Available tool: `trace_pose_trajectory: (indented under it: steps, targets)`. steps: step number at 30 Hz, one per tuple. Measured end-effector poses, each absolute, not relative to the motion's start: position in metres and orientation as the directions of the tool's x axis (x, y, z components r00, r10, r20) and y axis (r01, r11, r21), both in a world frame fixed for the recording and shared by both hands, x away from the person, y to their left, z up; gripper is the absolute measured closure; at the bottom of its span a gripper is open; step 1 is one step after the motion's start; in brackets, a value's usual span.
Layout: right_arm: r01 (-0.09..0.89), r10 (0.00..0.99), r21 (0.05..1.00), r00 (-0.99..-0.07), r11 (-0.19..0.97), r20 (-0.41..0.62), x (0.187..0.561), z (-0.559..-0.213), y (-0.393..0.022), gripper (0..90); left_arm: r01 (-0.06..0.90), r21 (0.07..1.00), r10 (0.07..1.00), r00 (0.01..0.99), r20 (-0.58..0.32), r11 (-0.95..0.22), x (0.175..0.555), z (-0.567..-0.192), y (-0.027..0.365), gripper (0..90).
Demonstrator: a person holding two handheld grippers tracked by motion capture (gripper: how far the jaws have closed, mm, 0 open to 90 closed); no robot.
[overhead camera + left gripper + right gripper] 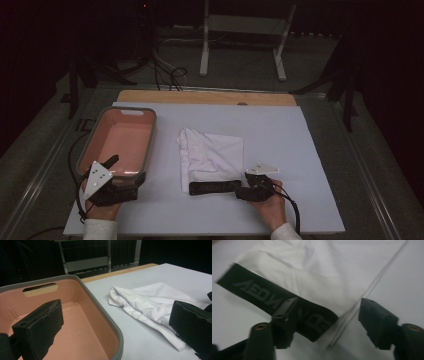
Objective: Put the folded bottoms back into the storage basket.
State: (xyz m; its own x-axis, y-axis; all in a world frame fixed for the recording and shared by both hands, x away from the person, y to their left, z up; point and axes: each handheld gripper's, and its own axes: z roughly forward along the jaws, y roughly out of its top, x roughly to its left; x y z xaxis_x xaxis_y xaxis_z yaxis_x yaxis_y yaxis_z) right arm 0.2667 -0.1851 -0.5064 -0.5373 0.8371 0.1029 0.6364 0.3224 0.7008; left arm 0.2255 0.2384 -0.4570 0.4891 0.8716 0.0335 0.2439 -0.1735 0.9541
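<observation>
The right gripper [327,315] is wide open, with the black band [274,302] of the white cloth [212,150] between its jaws. The left gripper [112,325] is wide open too, over the near edge of the pink tub [95,137]. Both sit on the tabletop [290,145].

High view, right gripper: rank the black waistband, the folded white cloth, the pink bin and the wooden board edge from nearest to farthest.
From the right gripper:
1. Black waistband, at its jaws, toward the left.
2. White cloth, just beyond, table centre.
3. Pink bin, far left.
4. Wooden board edge, along the table's far side.
</observation>
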Motion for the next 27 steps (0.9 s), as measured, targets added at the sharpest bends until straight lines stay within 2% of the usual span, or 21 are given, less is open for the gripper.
trace_pose_trajectory:
  steps: [7, 11, 14, 16, 18, 21, 25, 27]
  targets:
    - [0.680, 0.858, 0.658, -0.504, 0.323, 0.099, 0.2661, -0.5113, -0.1817, 37.9, 0.244, 0.954, 0.871, 0.490, 0.036, -0.176, 0.2252, -0.4570, 0.2379, 0.5]
    - [0.710, 0.853, 0.630, -0.503, 0.316, 0.139, 0.2630, -0.5126, -0.1797, 45.8, 0.244, 0.953, 0.870, 0.491, 0.039, -0.181, 0.2253, -0.4571, 0.2375, 0.5]
    - [0.713, 0.856, 0.629, -0.497, 0.310, 0.142, 0.2617, -0.5126, -0.1789, 46.6, 0.245, 0.952, 0.870, 0.491, 0.041, -0.183, 0.2251, -0.4569, 0.2370, 0.5]
    - [0.717, 0.860, 0.629, -0.489, 0.301, 0.146, 0.2615, -0.5125, -0.1788, 44.8, 0.244, 0.952, 0.871, 0.489, 0.045, -0.186, 0.2247, -0.4567, 0.2371, 0.5]
    - [0.718, 0.878, 0.630, -0.465, 0.296, 0.117, 0.2604, -0.5129, -0.1776, 34.8, 0.244, 0.953, 0.872, 0.487, 0.041, -0.181, 0.2247, -0.4567, 0.2377, 0.4]
    - [0.730, 0.885, 0.624, -0.448, 0.280, 0.125, 0.2614, -0.5132, -0.1777, 34.2, 0.246, 0.952, 0.873, 0.487, 0.039, -0.180, 0.2252, -0.4572, 0.2386, 0.5]
    - [0.737, 0.887, 0.616, -0.442, 0.277, 0.130, 0.2623, -0.5127, -0.1762, 37.5, 0.248, 0.951, 0.871, 0.489, 0.041, -0.184, 0.2254, -0.4575, 0.2368, 0.5]
    - [0.751, 0.886, 0.605, -0.437, 0.265, 0.155, 0.2629, -0.5111, -0.1744, 48.4, 0.248, 0.951, 0.869, 0.492, 0.043, -0.187, 0.2257, -0.4575, 0.2359, 0.5]
